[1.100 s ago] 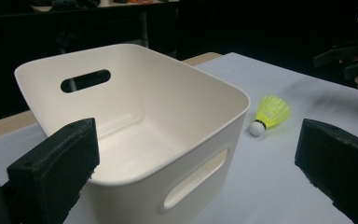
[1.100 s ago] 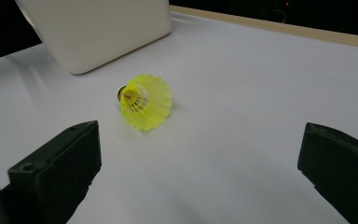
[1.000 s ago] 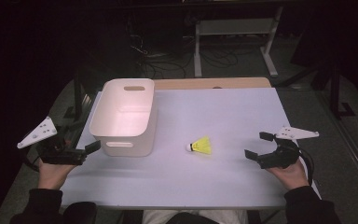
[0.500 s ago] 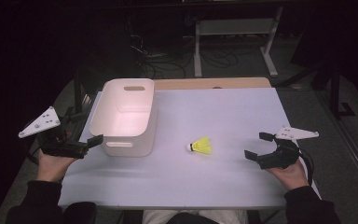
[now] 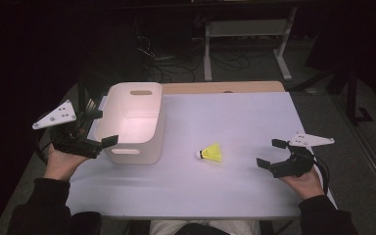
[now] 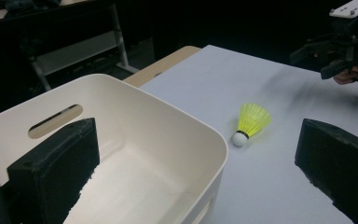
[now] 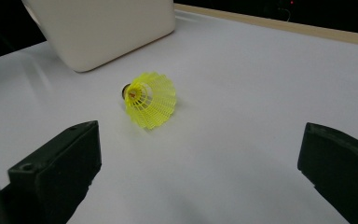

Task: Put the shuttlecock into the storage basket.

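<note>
A: What is lying under everything?
B: A white table sheet is covering the top, and a wooden strip is showing along its far edge.
A: And past that edge?
B: A pale metal frame is standing on the floor, its two legs reaching down toward the table. Dark cables are trailing over the floor just left of it.
A: Anything to the right?
B: A dark post is standing on a flat foot beside the table, well apart from the frame. Grey floor is running along that side, and the room behind is sitting in darkness.
</note>
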Demonstrator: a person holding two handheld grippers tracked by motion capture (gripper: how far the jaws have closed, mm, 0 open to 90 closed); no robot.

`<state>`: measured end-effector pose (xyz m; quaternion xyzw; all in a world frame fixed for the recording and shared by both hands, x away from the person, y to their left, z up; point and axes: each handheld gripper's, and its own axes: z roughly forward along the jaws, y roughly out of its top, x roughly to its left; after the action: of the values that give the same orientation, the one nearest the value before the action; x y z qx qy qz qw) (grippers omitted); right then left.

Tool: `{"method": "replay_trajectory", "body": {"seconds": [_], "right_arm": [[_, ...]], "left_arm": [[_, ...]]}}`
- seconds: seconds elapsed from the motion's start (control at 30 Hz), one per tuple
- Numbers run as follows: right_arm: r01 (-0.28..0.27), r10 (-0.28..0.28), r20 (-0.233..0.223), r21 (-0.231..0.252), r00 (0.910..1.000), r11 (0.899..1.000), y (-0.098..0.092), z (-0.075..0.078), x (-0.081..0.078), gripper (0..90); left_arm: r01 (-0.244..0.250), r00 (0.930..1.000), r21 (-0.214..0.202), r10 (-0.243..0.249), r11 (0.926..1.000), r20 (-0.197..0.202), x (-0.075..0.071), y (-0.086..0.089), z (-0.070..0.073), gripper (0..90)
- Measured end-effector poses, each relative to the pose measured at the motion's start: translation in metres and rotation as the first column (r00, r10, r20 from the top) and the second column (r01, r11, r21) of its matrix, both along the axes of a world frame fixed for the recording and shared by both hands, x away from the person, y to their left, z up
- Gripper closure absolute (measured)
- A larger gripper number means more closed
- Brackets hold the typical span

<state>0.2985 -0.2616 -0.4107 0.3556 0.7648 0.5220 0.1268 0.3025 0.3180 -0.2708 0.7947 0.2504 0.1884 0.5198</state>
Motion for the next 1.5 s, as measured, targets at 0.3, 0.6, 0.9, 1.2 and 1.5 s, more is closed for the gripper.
{"method": "replay_trajectory", "body": {"seconds": [0.3, 0.6, 0.9, 1.2, 1.5], "right_arm": [[0.0, 0.0, -0.004, -0.001, 1.0, 1.0, 0.0, 0.0, 0.0, 0.0], [-0.002, 0.002, -0.003, -0.002, 1.0, 1.0, 0.0, 0.0, 0.0, 0.0], [-0.004, 0.004, -0.002, -0.001, 1.0, 1.0, 0.0, 0.0, 0.0, 0.0], [-0.01, 0.009, 0.001, 0.008, 1.0, 1.0, 0.001, 0.001, -0.002, 0.0], [-0.007, 0.007, 0.01, 0.008, 0.9999, 1.0, 0.0, 0.002, -0.003, 0.0]], "left_arm": [[0.031, 0.9994, 0.041, -0.03, 0.9987, -0.016, 0.01, -0.014, 0.012, 0.0], [0.066, 0.9972, 0.069, -0.063, 0.9954, -0.04, 0.019, -0.029, 0.017, 0.0], [0.104, 0.994, 0.091, -0.1, 0.9905, -0.045, 0.027, -0.045, 0.023, 0.0], [0.149, 0.9885, 0.132, -0.143, 0.98, -0.049, 0.033, -0.067, 0.034, 0.0], [0.191, 0.9809, 0.175, -0.18, 0.9659, -0.074, 0.039, -0.086, 0.037, 0.0]]}}
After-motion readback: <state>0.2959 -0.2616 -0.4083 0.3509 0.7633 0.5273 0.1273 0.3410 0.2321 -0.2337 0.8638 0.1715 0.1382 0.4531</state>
